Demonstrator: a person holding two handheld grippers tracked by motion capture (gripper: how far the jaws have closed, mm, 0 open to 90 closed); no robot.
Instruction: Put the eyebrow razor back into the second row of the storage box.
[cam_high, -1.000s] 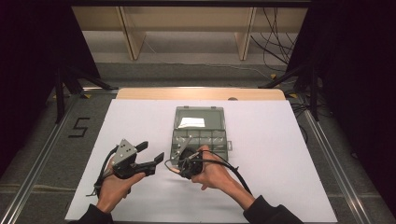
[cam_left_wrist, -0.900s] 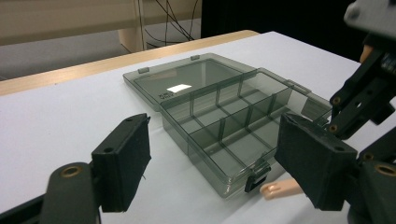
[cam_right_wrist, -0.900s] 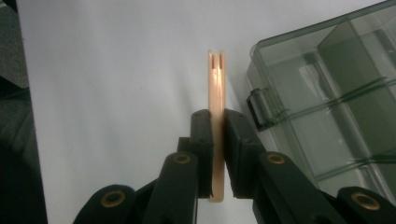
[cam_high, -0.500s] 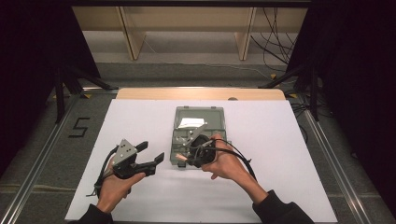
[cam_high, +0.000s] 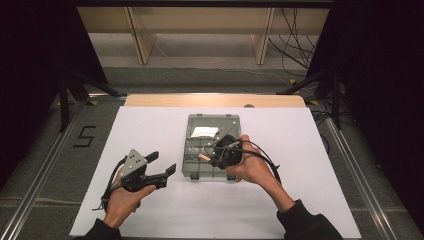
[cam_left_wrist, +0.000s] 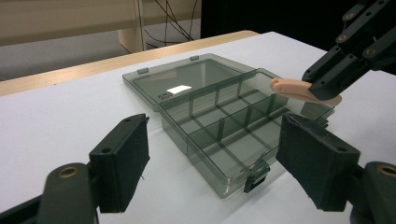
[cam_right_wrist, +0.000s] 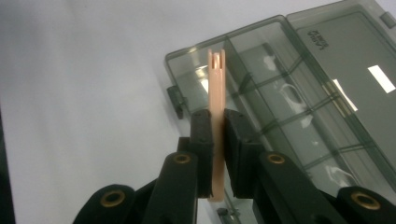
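Jaws pinch a peach clip (cam_right_wrist: 216, 93) above the empty organizer box (cam_right_wrist: 299, 121).

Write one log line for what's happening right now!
right tool: shut on flat peach plastic clip | over open smoky-grey plastic compartment box | left tool: open, holding nothing

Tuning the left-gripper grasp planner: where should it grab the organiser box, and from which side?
Grip the box by its near front wall beside the latch, coming from above, one jaw inside a compartment. Thin upright walls suit a pinch; the lid lies flat open behind.
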